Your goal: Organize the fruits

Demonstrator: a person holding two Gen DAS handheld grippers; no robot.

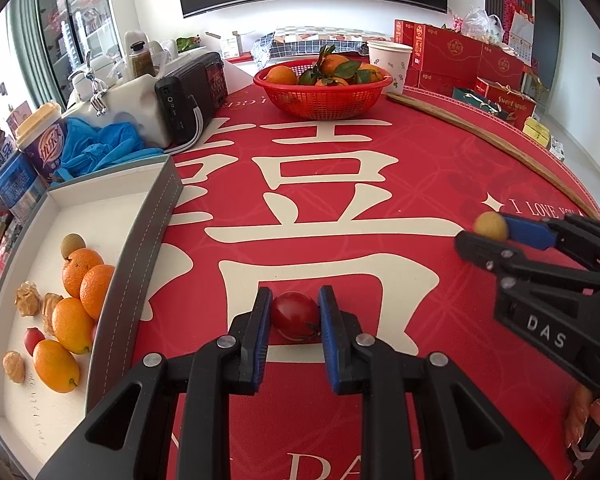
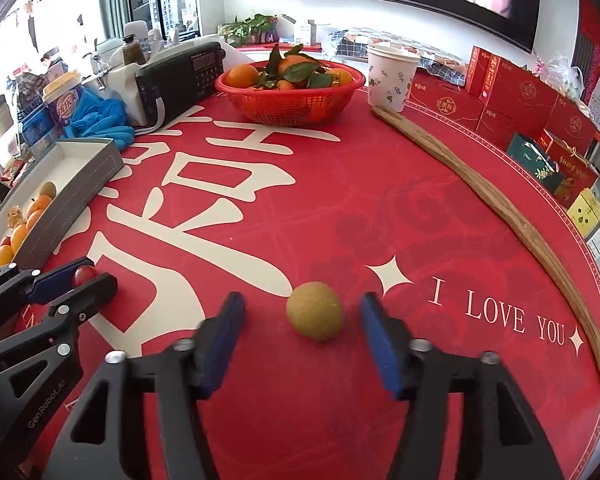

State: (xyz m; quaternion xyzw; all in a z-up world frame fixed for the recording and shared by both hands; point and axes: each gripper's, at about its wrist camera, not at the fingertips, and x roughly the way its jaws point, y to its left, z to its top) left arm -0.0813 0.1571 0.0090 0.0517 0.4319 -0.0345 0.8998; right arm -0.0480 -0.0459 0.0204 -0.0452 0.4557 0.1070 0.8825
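Note:
A red cherry tomato lies on the red tablecloth between the blue pads of my left gripper; the pads touch or nearly touch its sides. It also shows in the right wrist view. A yellow-green round fruit lies on the cloth between the wide-open fingers of my right gripper, with gaps on both sides. It also shows in the left wrist view. A shallow grey box at left holds several kumquats, a longan, a cherry tomato and husked berries.
A red basket of leafy oranges stands at the back, a paper cup to its right. A long wooden stick lies along the table's right edge. A radio, blue gloves and clutter fill the left.

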